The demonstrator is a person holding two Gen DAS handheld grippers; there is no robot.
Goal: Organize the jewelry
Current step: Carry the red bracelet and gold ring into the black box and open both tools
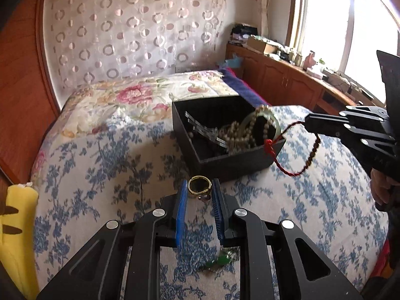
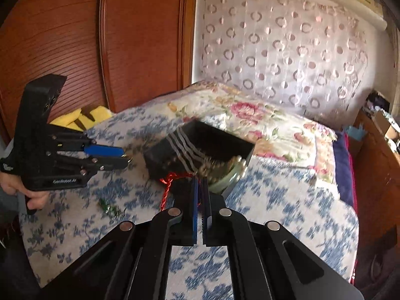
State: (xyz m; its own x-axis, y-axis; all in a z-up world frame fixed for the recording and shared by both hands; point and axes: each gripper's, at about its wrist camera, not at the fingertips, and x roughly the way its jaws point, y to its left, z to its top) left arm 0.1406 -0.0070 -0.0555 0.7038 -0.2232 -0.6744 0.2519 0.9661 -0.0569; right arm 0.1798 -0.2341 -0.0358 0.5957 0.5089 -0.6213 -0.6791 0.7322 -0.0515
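Observation:
My left gripper is shut on a gold ring with a dark purple stone, held just above the bed. In the right wrist view the left gripper hangs at the left, a glint of gold at its tip. My right gripper is shut on a red cord bracelet. From the left wrist view the right gripper dangles that red cord bracelet, with its brown beads, beside the black box. The black box holds pearl strands, a pale green bangle and clear dividers.
Green jewelry lies on the blue floral bedspread near my grippers. A yellow cushion sits at the bed's left edge by a wooden wardrobe. A cluttered wooden cabinet runs under the window.

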